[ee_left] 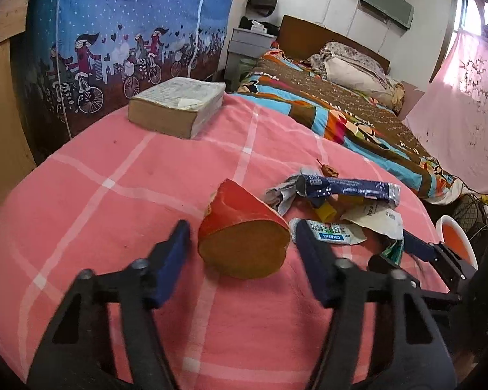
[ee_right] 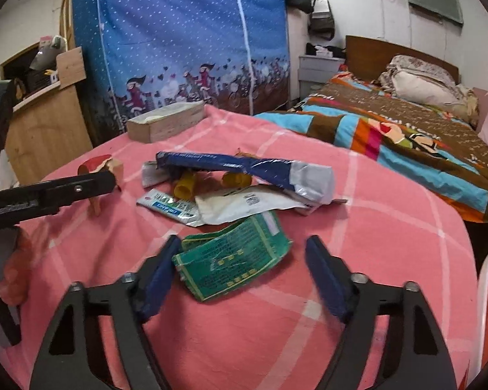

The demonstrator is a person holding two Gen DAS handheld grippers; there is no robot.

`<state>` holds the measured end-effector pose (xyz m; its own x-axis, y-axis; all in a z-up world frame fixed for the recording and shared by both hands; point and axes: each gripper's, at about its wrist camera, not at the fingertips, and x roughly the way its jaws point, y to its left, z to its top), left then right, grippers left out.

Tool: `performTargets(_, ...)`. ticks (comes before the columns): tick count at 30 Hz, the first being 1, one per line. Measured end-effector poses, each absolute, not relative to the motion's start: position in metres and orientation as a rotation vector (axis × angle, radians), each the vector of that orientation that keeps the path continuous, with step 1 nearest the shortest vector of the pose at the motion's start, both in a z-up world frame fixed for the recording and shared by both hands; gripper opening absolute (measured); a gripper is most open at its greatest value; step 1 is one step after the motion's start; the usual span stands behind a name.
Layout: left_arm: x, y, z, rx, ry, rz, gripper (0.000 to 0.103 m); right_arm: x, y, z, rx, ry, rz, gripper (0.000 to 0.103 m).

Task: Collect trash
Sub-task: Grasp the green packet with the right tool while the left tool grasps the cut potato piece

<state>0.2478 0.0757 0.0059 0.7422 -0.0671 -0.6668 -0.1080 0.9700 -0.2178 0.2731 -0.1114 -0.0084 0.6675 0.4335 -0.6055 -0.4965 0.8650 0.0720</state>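
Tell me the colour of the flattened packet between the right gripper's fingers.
Green with yellow print, the packet; clearest in the right wrist view.

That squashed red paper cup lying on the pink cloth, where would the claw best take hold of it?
Across its wide open mouth. The crushed red paper cup lies on its side, mouth toward the left claw, whose open fingers already flank it. Probably come in low from the near side and squeeze the flattened rim.

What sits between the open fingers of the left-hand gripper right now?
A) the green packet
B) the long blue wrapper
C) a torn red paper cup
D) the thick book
C: in the left wrist view the red paper cup lies between the spread fingers of the left gripper.
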Motion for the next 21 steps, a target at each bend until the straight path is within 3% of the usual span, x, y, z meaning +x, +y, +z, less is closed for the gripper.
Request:
performTargets(1,0.247,0.074,0.006,-0.245,0.736,0.017,0.054,0.274,-0.11,-0.008,-0.101,0.658,0.533,0.063)
performTargets(4,0.24,0.071,0.011,-0.231,0.7,0.01,0.054,0.272,-0.11,-0.007,-0.1,0.657,0.55,0.053)
performTargets(8,0.229,0.066,0.019,-0.205,0.658,-0.001,0.054,0.267,-0.111,-0.007,-0.084,0.656,0.579,0.05)
performTargets(21,0.19,0.035,0.04,-0.169,0.476,-0.08,0.054,0.226,-0.14,0.019,-0.03,0.464,0.617,0.049)
